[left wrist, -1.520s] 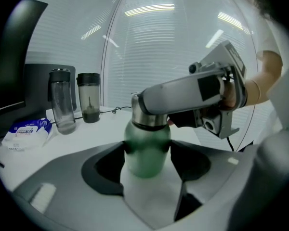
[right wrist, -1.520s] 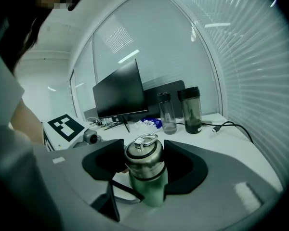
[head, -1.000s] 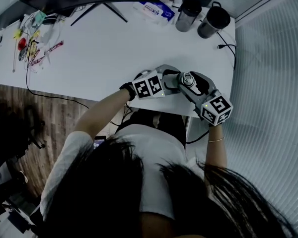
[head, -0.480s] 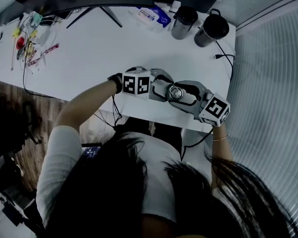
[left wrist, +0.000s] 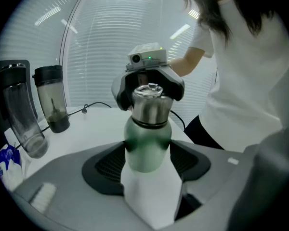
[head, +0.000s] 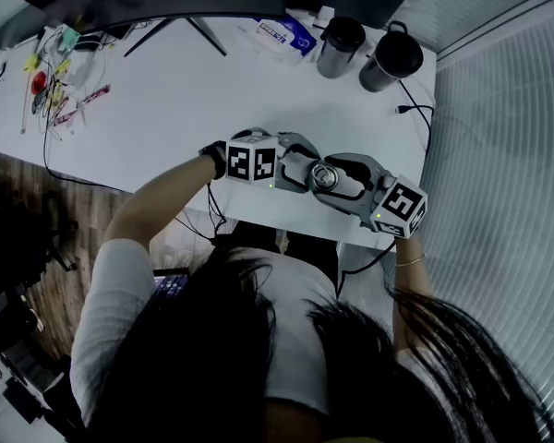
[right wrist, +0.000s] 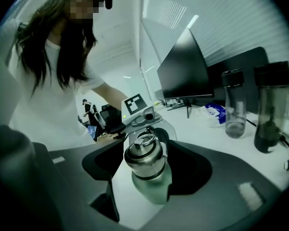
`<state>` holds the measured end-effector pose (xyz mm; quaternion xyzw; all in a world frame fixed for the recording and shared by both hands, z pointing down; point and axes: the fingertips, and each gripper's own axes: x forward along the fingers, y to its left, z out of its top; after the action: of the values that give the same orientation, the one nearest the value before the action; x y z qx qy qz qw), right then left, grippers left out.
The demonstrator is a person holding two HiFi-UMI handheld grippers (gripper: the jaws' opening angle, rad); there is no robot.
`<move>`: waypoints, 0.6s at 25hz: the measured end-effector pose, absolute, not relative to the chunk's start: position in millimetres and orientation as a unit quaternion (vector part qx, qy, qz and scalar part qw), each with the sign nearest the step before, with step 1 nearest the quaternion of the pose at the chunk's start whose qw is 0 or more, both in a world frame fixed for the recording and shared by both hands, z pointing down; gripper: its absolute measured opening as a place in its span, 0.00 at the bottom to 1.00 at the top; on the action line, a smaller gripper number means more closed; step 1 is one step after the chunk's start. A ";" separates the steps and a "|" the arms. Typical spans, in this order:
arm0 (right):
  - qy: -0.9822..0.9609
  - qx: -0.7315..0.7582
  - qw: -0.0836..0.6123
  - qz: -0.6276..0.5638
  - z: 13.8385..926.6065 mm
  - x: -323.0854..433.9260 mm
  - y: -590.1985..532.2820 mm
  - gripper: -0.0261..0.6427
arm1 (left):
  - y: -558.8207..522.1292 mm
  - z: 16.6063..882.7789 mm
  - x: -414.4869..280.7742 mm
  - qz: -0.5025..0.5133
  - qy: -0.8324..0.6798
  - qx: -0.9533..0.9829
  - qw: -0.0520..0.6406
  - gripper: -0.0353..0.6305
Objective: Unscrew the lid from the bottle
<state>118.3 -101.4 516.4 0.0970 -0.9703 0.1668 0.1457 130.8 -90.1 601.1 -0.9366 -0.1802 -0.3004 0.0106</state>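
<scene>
The bottle (head: 325, 175) stands upright near the front edge of the desk (head: 194, 100), at about 5 o'clock on the white top. The left gripper (left wrist: 147, 150), at the bottle's 9 o'clock, has its fingers closed on the green body. The right gripper (right wrist: 145, 166), at the bottle's 4 o'clock, has its fingers pressed round the steel lid (right wrist: 143, 158). The lid is still seated, with no gap showing at its seam. Both grips look set, and the turning seems barely begun, if at all; loosening the lid and lifting it off remain
</scene>
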 end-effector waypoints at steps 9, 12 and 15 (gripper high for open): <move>-0.912 0.365 0.069 0.172 511.2 139.1 -97.1 0.43 | -90.4 602.2 127.2 -0.285 -0.082 -0.955 -0.016 0.57; -0.881 0.440 0.050 0.169 511.4 145.0 -94.3 0.43 | -89.4 602.5 126.3 -0.282 -0.034 -0.958 -0.027 0.57; -0.861 0.482 0.043 0.159 508.3 139.0 -92.7 0.43 | -88.7 601.2 123.5 -0.276 0.011 -0.960 -0.039 0.57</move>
<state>139.0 -92.7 508.3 0.4819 -0.8606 0.1589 0.0432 123.5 -88.7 601.2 -0.9603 0.0109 -0.2760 -0.0391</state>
